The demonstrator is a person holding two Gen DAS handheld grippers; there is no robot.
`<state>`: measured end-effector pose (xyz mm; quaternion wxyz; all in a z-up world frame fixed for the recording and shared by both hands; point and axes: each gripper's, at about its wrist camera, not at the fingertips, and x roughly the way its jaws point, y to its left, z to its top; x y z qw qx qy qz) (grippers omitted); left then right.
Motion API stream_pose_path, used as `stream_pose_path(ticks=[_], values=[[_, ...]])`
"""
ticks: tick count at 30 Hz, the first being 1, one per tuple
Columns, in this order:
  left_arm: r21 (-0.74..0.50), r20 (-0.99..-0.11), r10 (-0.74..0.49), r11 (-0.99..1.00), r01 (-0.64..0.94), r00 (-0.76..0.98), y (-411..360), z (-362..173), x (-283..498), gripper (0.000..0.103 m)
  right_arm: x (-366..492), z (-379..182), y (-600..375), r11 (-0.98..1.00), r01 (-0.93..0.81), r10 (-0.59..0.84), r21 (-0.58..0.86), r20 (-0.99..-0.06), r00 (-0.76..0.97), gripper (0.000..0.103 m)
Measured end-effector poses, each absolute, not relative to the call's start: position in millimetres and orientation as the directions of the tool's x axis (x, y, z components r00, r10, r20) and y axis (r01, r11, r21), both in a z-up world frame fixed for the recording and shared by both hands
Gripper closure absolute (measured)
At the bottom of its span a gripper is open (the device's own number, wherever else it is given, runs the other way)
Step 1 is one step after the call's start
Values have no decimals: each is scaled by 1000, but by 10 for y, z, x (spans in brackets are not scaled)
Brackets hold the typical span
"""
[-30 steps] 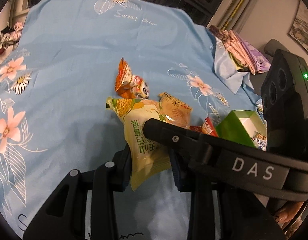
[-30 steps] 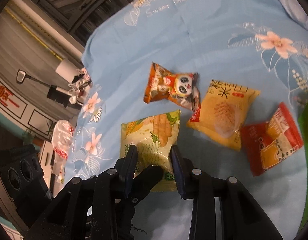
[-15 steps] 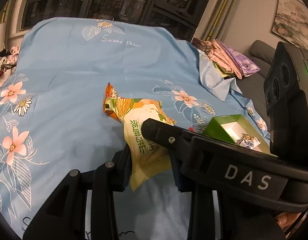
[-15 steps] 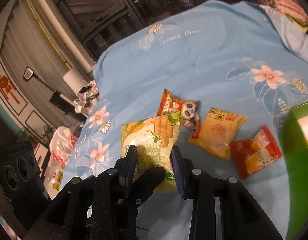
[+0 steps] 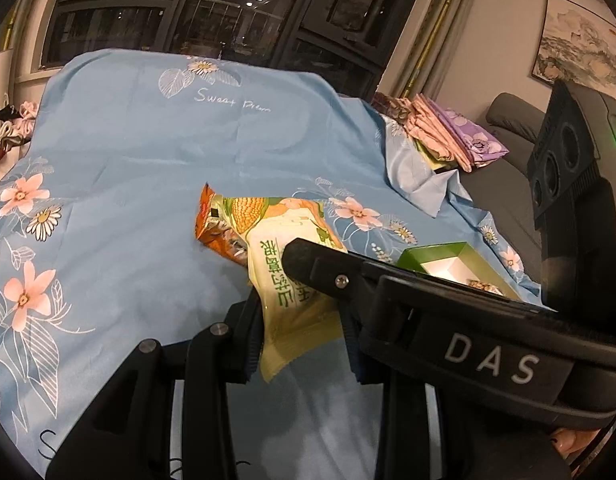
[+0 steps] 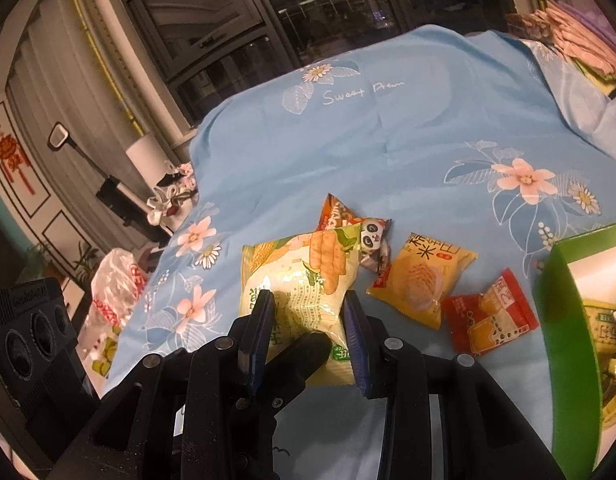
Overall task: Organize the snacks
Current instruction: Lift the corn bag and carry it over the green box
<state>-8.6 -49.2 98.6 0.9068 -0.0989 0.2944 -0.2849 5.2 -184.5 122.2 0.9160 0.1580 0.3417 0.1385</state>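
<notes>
A yellow-green corn snack packet [image 5: 284, 232] [image 6: 304, 276] hangs lifted above the blue floral sheet [image 5: 140, 168]. My left gripper [image 5: 300, 312] is shut on its lower end. My right gripper [image 6: 308, 304] is shut on the same packet, and one of its fingers [image 5: 328, 272] crosses in front in the left wrist view. On the sheet lie an orange panda packet [image 6: 340, 216], a yellow packet [image 6: 420, 276] and a red packet [image 6: 488, 316]. An open green box [image 6: 564, 320] [image 5: 440, 254] with several snacks inside stands to the right.
A pile of folded cloths [image 5: 448, 132] sits at the sheet's far right corner, with a grey sofa [image 5: 508, 120] behind it. A plastic bag [image 6: 116, 280] and small items lie off the sheet's left edge. Dark windows stand behind.
Both grippers have risen with the corn packet and tipped upward, so more of the room shows. The packet now hangs in front of the panda packet.
</notes>
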Motion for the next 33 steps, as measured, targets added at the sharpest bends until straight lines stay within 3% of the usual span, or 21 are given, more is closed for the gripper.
stream_pose_path(ticks=[16, 33], values=[[-261, -427, -612, 788, 558, 665, -1171, 1407, -219, 70, -210, 1585, -2493, 920, -80, 281, 383, -507, 815, 65], [-210, -469, -722, 650, 730, 508, -2161, 1520, -229, 70, -482, 1582, -3471, 883, 155, 107, 443, -511, 853, 65]])
